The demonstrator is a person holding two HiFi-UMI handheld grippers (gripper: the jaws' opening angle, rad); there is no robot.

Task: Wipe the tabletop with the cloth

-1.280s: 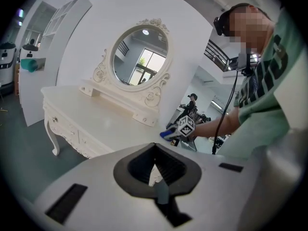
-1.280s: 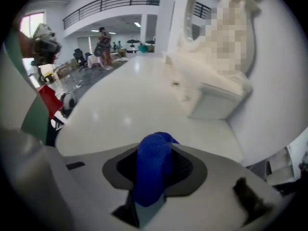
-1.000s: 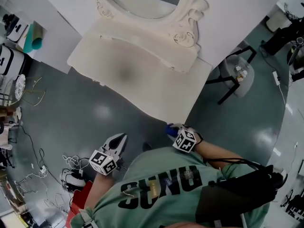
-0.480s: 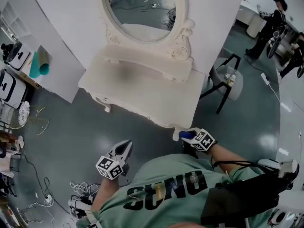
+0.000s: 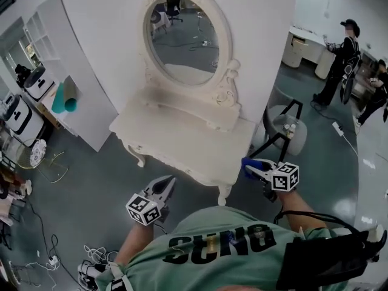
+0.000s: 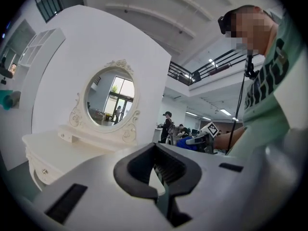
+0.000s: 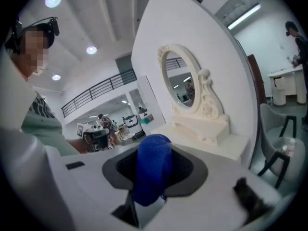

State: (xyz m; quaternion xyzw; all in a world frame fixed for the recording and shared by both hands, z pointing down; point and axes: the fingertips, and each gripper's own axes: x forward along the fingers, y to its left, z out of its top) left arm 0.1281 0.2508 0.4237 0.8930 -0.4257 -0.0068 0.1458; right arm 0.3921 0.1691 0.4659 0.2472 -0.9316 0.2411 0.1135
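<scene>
The right gripper (image 5: pixel 256 169), clamped on a blue cloth (image 7: pixel 153 170), hangs just off the dressing table's near right corner, with the white tabletop (image 5: pixel 182 139) stretching away toward 10 o'clock. The left gripper (image 5: pixel 165 187), jaws together on nothing, sits farther off, at the table's 7 o'clock.

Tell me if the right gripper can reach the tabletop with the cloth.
Probably yes: the right gripper, shut on the blue cloth, hangs beside the tabletop's front right corner, and nothing stands between them.
</scene>
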